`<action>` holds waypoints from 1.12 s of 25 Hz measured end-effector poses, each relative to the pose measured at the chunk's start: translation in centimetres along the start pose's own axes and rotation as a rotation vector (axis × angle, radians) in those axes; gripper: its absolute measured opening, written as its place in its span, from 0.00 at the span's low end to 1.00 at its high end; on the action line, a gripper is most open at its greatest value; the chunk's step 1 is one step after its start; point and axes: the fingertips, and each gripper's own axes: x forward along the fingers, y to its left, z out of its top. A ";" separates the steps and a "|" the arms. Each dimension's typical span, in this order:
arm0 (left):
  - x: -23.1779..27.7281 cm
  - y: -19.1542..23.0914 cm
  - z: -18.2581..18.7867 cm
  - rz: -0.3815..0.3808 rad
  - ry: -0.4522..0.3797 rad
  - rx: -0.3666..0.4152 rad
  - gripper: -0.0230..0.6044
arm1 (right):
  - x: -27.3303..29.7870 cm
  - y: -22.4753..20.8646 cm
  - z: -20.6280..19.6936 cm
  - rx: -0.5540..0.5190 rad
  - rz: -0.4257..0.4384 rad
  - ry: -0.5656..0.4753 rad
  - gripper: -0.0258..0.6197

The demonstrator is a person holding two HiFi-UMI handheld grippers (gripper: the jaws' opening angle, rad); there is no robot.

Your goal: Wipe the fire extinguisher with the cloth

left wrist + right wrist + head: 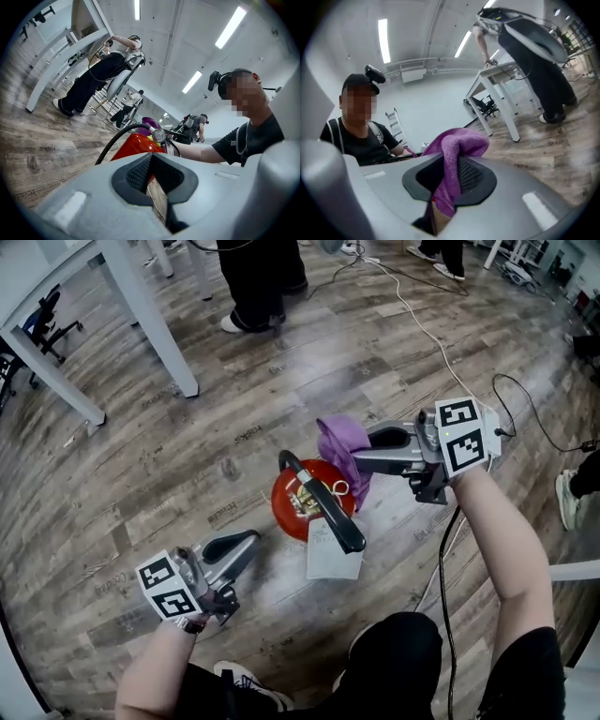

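The red fire extinguisher (pixel 292 505) stands upright on the wood floor, seen from above, with a black handle (pixel 328 505) across its top and a white tag (pixel 335 554) hanging at its near side. My right gripper (pixel 364 451) is level, shut on a purple cloth (pixel 342 446) that hangs just beyond the extinguisher's top. In the right gripper view the cloth (pixel 457 147) is pinched between the pads of the right gripper (pixel 450 174). My left gripper (pixel 249 540) hovers at the lower left, shut and empty, apart from the extinguisher (pixel 133 145). The left gripper (pixel 151 163) looks at its gauge (pixel 158 135).
White table legs (pixel 141 324) stand at the upper left beside a black chair (pixel 47 320). A person (pixel 258 287) stands beyond the extinguisher. A white cable (pixel 422 324) and a black cable (pixel 525 399) lie on the floor to the right, near a shoe (pixel 567 498).
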 end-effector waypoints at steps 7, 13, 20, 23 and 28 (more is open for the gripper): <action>-0.6 0.1 -0.1 -0.004 0.001 -0.010 0.04 | 4.2 1.6 2.5 -0.076 0.184 0.364 0.13; -1.9 0.6 0.0 0.027 -0.001 -0.022 0.04 | 6.9 0.1 1.5 -0.034 0.264 0.544 0.13; -3.5 0.6 0.1 0.068 -0.004 -0.036 0.04 | 7.9 -5.2 -2.7 0.133 0.269 0.515 0.13; -3.8 0.7 -0.4 0.083 0.011 -0.052 0.04 | 8.7 -8.0 -7.0 0.215 0.248 0.532 0.13; -4.8 0.8 -1.6 0.119 0.041 -0.077 0.04 | 10.0 -11.9 -13.5 0.357 0.219 0.426 0.13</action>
